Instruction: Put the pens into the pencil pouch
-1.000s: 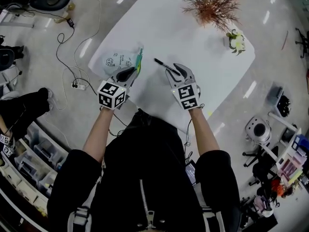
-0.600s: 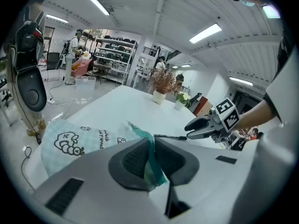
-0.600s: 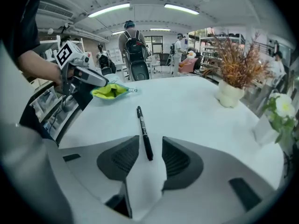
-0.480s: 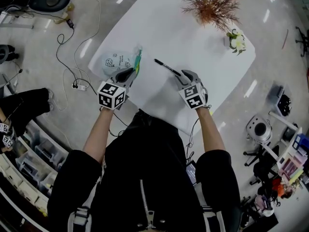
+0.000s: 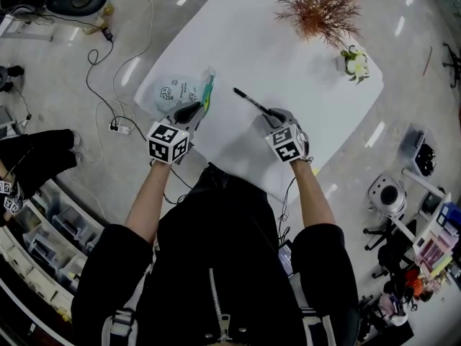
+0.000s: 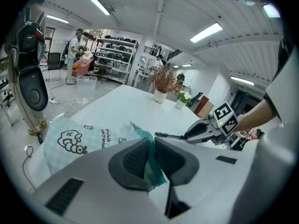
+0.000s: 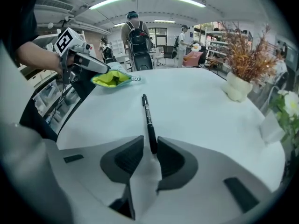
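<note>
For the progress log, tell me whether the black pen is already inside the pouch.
No, the black pen lies out on the white table, well apart from the pouch.

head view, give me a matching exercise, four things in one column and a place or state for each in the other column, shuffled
Things:
1. pen
2. pouch
3. dried plant
4. left gripper

Places or states:
A. stands at the far end of the table
B. shut on the pouch's green edge
C. black, lying flat on the table
D. pale, with cartoon print, by the table's left edge

Pairs: 1-C, 2-D, 3-A, 4-B
</note>
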Motion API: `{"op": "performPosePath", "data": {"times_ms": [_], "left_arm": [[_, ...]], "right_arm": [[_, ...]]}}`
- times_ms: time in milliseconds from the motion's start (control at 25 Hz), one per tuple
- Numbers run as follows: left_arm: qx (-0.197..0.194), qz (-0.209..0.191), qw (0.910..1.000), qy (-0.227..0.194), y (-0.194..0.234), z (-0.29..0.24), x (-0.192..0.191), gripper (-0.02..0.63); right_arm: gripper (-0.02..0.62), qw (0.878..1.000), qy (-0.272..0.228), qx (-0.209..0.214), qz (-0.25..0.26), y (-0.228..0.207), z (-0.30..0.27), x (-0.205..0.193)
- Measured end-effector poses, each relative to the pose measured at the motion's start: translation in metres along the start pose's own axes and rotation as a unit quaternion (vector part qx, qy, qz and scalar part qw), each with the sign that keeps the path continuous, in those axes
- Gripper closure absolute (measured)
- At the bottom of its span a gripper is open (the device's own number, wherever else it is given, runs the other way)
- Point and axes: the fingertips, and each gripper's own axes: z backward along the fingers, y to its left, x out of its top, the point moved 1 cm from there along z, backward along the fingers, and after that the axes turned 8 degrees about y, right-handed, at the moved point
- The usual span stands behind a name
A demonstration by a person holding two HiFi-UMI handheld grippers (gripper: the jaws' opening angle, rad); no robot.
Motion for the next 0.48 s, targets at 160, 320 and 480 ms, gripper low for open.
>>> {"op": "performPosePath", "data": {"times_ms": [160,320,480], "left_arm": [[0.002,0.000,1.0000,-0.002,0.0008,0.0014,0.0002,0.548],[0.003,-0.002,1.0000,-0.004,0.0002,0.0033,0.0013,0.548],[0.003,-0.002,1.0000,-0.005,0.0005,0.0038,0.0016,0.548]], "right_arm": [[0.538,1.000,0.013,0.000,0.003,0.0019,-0.0018,-0.0034],[0.541,1.000,0.015,0.000,-0.007,0.0021,-0.0018,-0.0043],[0.541,1.000,0.011,-0.003,-0.014,0.0009,0.0002,-0.0047]]}}
